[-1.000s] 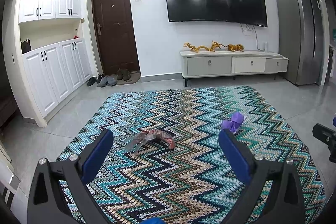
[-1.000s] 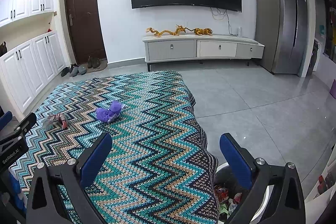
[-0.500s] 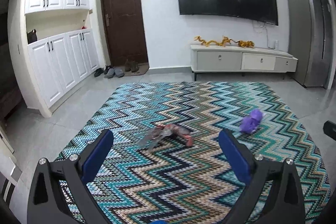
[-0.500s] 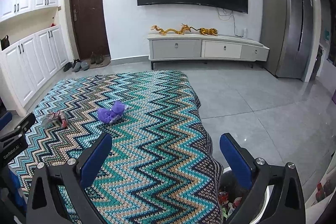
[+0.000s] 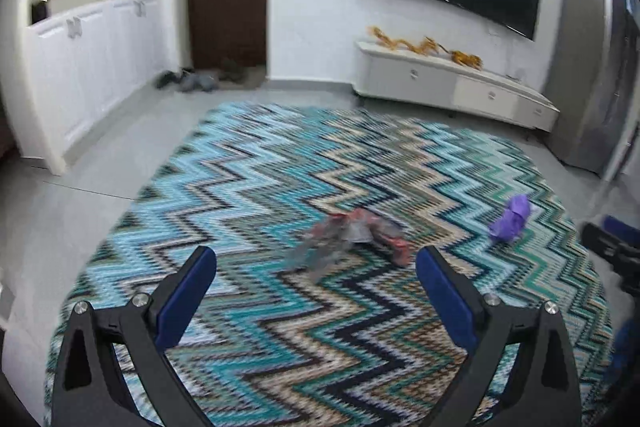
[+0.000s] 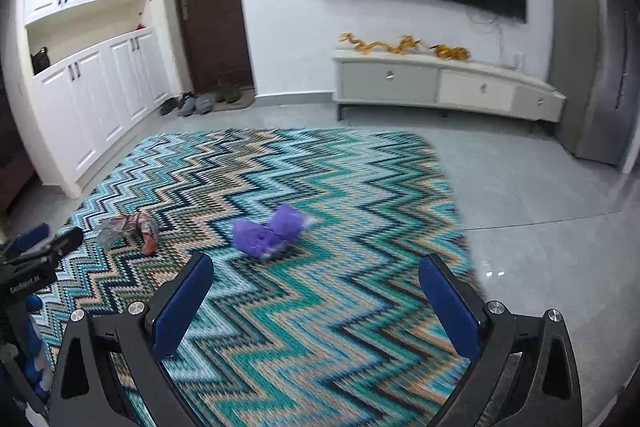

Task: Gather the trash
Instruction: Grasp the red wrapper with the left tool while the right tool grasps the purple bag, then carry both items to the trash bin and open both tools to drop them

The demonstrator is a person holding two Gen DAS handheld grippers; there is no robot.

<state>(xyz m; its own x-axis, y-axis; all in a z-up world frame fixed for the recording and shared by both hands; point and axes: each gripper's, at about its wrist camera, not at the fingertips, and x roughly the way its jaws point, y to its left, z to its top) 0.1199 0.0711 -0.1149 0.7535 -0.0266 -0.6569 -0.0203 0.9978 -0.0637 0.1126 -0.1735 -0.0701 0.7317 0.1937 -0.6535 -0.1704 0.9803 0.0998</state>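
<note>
**Two scraps of trash on the rug, both grippers empty**

The left gripper (image 5: 316, 275) hovers above the zigzag rug (image 5: 256, 187) with its blue fingers (image 5: 186, 297) spread wide and nothing between them. Just beyond them, near the middle of the rug, lies a crumpled red-and-grey wrapper (image 5: 352, 239). A crumpled purple wrapper (image 5: 512, 217) sits apart from it, closer to the rug's right edge.

The right gripper (image 6: 316, 277) also hangs over the rug with its fingers (image 6: 448, 305) parted and empty. The purple wrapper lies just ahead of them; the red-and-grey one lies farther left, towards the rug's left edge. Both views are somewhat blurred.
</note>
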